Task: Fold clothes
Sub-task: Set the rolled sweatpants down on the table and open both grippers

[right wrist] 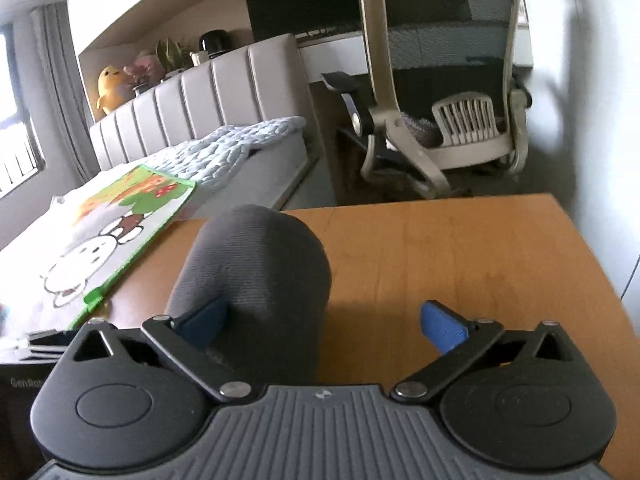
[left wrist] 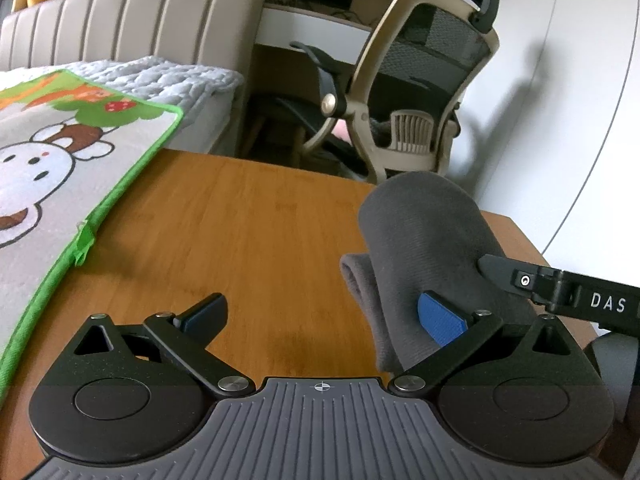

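Note:
A dark grey garment [left wrist: 424, 240] stands bunched in a rounded hump on the wooden table [left wrist: 248, 224], draped over the two inner fingers of my grippers. My left gripper [left wrist: 324, 320] is open; its right blue pad [left wrist: 440, 318] sits against the cloth's near side. The right gripper's finger [left wrist: 516, 278] reaches into the cloth from the right. In the right wrist view the garment [right wrist: 256, 256] rises at the left, over the left pad [right wrist: 204, 320]. My right gripper [right wrist: 324, 324] is open, its right pad [right wrist: 442, 326] over bare table [right wrist: 460, 248].
A cartoon mat with a green border [left wrist: 60, 172] lies on the left, overlapping the table and a bed with a pale blue blanket [right wrist: 240, 140]. A beige mesh office chair [right wrist: 452, 92] stands beyond the table's far edge. The table's right edge is near a white wall.

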`<move>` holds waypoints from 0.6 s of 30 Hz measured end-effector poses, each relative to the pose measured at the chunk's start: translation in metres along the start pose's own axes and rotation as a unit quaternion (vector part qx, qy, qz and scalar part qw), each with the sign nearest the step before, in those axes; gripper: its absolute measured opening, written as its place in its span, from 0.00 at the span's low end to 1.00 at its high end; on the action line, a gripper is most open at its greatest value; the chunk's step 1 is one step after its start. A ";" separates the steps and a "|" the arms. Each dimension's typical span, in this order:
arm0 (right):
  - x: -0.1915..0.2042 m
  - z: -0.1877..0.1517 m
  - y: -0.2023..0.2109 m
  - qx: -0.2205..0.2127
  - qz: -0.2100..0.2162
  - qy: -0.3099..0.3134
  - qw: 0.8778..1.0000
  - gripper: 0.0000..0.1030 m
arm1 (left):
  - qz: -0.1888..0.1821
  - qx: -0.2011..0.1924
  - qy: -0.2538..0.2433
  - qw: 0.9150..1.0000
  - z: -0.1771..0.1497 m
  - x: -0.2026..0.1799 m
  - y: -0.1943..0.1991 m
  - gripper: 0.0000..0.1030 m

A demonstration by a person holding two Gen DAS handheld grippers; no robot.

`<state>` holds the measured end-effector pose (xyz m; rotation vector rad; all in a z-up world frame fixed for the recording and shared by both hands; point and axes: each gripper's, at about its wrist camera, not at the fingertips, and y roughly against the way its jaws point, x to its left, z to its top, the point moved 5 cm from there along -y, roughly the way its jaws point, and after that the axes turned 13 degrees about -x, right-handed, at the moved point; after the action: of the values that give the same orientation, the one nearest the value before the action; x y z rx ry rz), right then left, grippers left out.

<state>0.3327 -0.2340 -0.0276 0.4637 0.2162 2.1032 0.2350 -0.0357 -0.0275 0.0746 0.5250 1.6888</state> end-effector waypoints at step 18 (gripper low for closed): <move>-0.009 0.006 0.003 -0.029 0.043 -0.086 0.995 1.00 | -0.011 -0.002 0.026 1.000 -0.004 0.007 -0.001 1.00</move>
<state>0.3371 -0.2435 -0.0231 0.6256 0.0365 2.1339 0.2326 -0.0303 -0.0335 0.0209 0.5597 1.6743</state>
